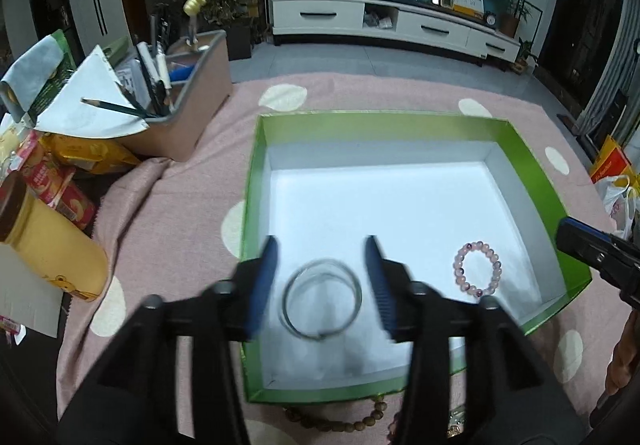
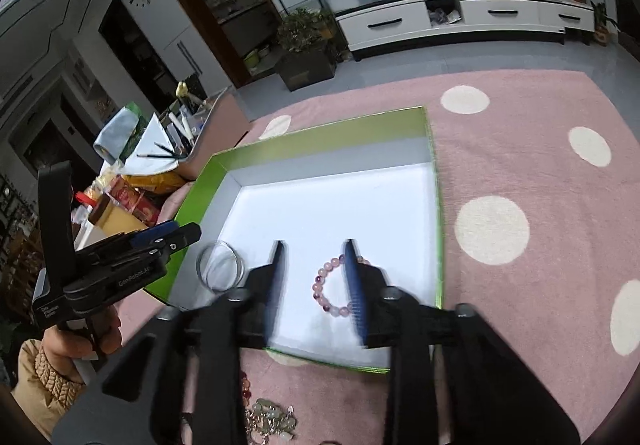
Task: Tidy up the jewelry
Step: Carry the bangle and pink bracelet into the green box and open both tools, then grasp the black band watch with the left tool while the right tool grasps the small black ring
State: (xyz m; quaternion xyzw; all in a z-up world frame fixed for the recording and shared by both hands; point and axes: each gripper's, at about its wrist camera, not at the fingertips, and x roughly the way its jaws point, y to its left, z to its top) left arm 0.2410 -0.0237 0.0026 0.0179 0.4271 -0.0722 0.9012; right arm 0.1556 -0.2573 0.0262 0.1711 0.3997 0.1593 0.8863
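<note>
Left wrist view: green box (image 1: 256, 165) holds silver bangle (image 1: 322, 299); pink bead bracelet (image 1: 477, 269) beside.

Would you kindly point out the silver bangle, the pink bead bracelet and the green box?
silver bangle (image 1: 322, 299), left wrist view, its near wire edge.
pink bead bracelet (image 1: 477, 269), left wrist view, bead loop.
green box (image 1: 360, 119), left wrist view, far wall.

Dim room, blurred, fisheye-warped edges
</note>
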